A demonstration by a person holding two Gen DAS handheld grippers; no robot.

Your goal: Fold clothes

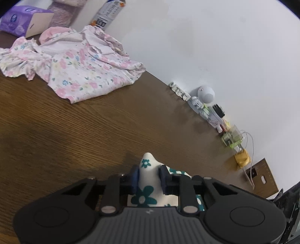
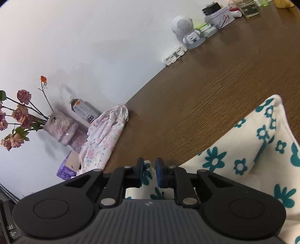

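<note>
Grained wooden table; both grippers pinch soft teal-flowered cloth.

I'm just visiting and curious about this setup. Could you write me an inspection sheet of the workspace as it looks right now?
Surface: brown wooden table, set against a white wall.
Job's things: white cloth with teal flowers, gripped at two spots; pink floral garment lying crumpled further off.
Clutter: tissue pack, carton, vase of roses, white robot figure, small tin, jar.
Grippers: left gripper and right gripper each pinch a fold of the teal cloth.
Cables: thin white wires near the jar.
Surroundings: nothing seen beyond the wall.
</note>
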